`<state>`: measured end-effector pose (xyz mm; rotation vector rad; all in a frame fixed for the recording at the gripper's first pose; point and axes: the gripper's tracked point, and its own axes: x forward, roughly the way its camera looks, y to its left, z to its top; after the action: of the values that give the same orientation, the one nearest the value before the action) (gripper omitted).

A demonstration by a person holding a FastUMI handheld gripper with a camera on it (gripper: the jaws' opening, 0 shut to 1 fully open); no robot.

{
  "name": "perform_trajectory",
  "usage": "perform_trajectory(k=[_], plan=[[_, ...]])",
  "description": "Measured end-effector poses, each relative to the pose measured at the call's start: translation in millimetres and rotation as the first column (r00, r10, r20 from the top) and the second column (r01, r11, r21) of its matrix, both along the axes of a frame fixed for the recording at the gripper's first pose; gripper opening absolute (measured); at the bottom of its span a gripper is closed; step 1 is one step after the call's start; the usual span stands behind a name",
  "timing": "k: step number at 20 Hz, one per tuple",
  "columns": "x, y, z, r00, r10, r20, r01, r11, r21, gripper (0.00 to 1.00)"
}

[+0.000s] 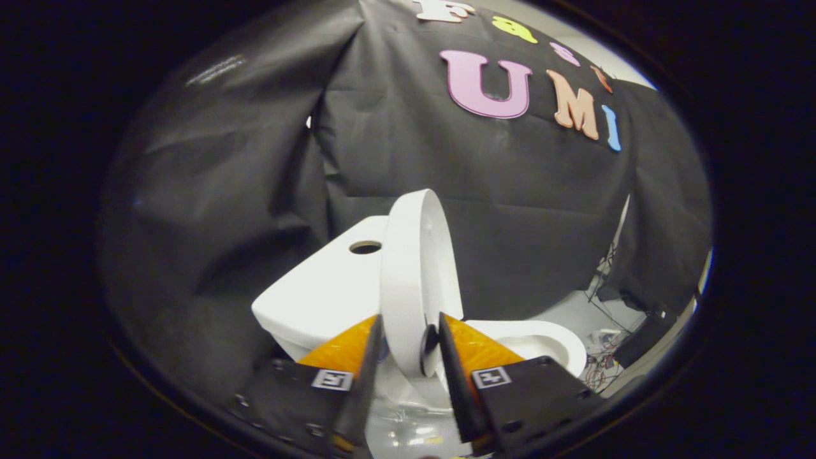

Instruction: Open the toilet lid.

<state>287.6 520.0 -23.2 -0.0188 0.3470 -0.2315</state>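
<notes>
The white toilet lid [414, 268] stands raised, nearly upright and seen edge-on, leaning toward the white tank [319, 293] with a round hole in its top. My gripper [410, 322] holds the lid's rim between its two fingers [373, 357], both pressing on it, one on each face. To the right of the lid, beyond the right finger, the seat and bowl [548, 344] lie exposed.
Black cloth walls close in behind and to the left of the toilet. On the pale floor to the right lie tangled cables [599, 373] and a dark box [641, 338].
</notes>
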Motion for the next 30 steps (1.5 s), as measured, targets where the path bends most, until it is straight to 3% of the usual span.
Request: perform_trajectory(k=[2, 4, 6, 12, 17, 24, 30], plan=[[-6, 3, -1, 1.000, 0.027, -0.011, -0.027, 0.999, -0.017, 0.77], [-9, 11, -4, 0.997, 0.070, -0.019, -0.070, 0.997, -0.012, 0.81], [-14, 12, -5, 0.996, 0.088, -0.026, -0.089, 0.996, -0.007, 0.93], [-36, 22, 0, 0.986, 0.164, 0.014, -0.165, 0.986, 0.038, 0.95], [-69, 15, 10, 0.977, 0.205, 0.051, -0.205, 0.979, -0.018, 0.95], [-104, -6, 45, 0.964, 0.235, 0.128, -0.225, 0.970, -0.091, 0.96], [-123, -26, 45, 0.959, 0.220, 0.176, -0.216, 0.975, -0.045, 0.96]])
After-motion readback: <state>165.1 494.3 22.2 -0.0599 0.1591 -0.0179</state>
